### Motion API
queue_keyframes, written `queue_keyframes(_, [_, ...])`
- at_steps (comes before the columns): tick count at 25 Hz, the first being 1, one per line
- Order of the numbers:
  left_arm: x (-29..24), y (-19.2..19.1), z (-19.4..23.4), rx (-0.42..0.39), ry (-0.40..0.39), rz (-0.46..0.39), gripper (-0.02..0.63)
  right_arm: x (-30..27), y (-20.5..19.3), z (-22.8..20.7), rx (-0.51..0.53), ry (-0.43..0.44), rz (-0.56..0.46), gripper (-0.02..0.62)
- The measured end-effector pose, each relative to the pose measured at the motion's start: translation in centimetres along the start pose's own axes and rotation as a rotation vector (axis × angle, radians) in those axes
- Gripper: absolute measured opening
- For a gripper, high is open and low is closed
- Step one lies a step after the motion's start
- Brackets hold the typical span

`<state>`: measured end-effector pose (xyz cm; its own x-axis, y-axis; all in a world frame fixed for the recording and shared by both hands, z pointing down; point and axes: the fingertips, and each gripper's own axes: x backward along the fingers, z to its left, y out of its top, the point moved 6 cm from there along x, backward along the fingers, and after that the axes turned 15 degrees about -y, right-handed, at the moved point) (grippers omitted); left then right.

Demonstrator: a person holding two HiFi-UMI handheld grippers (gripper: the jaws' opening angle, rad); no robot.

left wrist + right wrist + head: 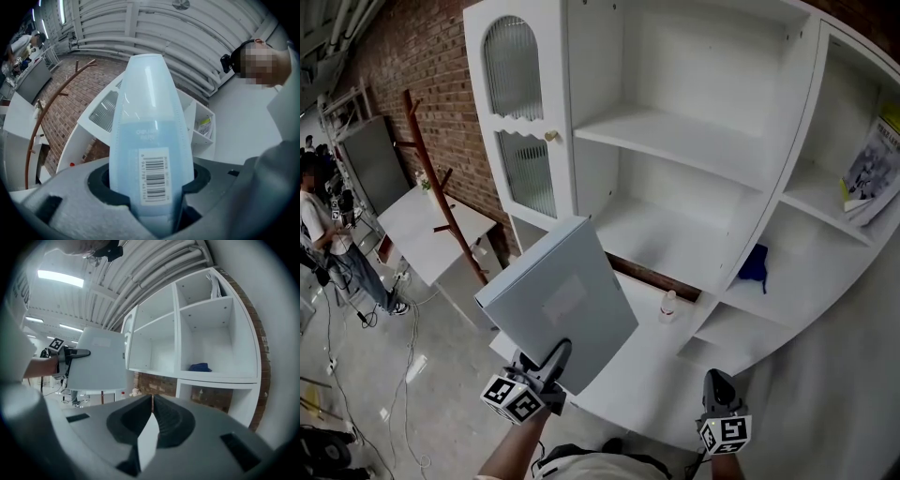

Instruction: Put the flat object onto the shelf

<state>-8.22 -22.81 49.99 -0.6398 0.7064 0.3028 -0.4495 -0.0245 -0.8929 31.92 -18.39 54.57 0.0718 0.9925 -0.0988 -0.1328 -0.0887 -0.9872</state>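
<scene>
Left gripper point(557, 362): clamped on the flat object point(558, 302) at its near end
Right gripper point(719, 388): jaws pressed together, empty
Object axis: long axis is raised away from the jaws, tilted toward the shelf point(675, 141)
Object look: pale blue-grey, thin, barcode sticker on narrow edge
Object place: held in the air before the shelf
</scene>
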Motion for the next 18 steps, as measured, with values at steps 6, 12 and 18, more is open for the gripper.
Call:
queue_keyframes(6, [-2.4,1.0,-0.2,0.032,-0.001,-0.033,0.285,-0.5,0.3,-0.2,-0.003,-0.003,-0.009,0.032])
queue_keyframes(12, [-3.7,1.7,0.5,0.052,-0.024,-0.050,0.285,-0.5,1.1,0.1,-0.007,-0.032,-0.021,0.032])
queue_keyframes(18, [-5.1,2.9,1.9,0.102,-0.062,-0.071,0.285,-0.5,2.0,0.5,-0.013,-0.080,-0.023,0.032])
